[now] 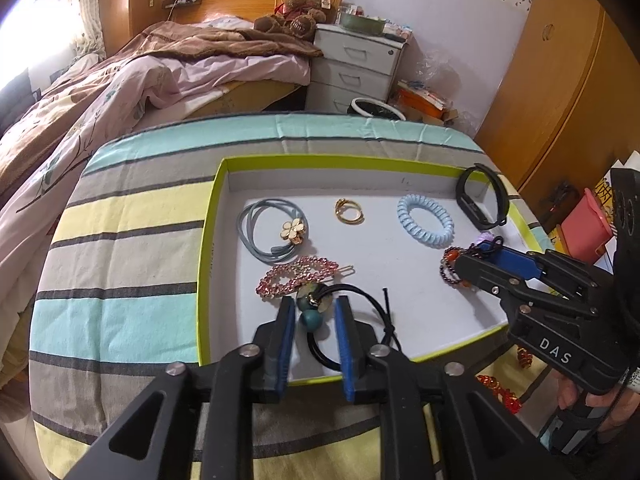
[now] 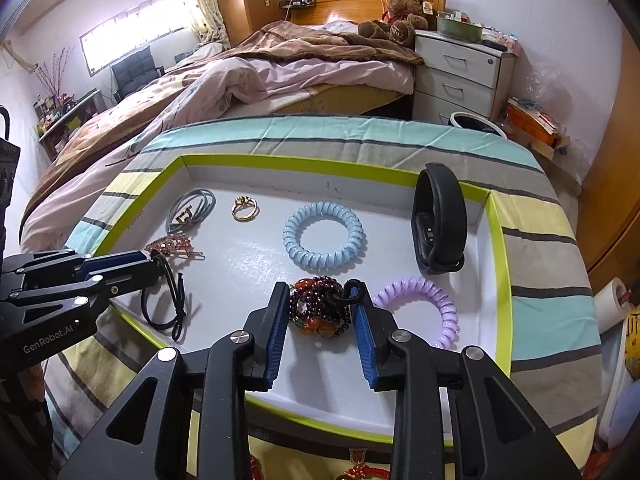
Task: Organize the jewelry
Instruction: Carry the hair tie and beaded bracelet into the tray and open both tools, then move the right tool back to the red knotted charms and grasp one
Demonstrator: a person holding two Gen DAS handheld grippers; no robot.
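Since the dark beaded bracelet [image 2: 320, 312] and the black hair tie with teal beads [image 1: 316, 308] both lie on the tray [image 1: 208, 240] floor, between spread pads that press on neither, I'd lift the right gripper [image 2: 320, 300] and left gripper [image 1: 314, 312] straight up, clear of the black cords.

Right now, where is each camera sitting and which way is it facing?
Left wrist: on the left claw, looking down into the tray; its open fingers flank the black hair tie; the right claw and a hand show at right.
Right wrist: on the right claw, looking down into the same tray; its open fingers flank the bead bracelet; the left claw shows at left.
Shared: tray, blue coil, ring, bed.
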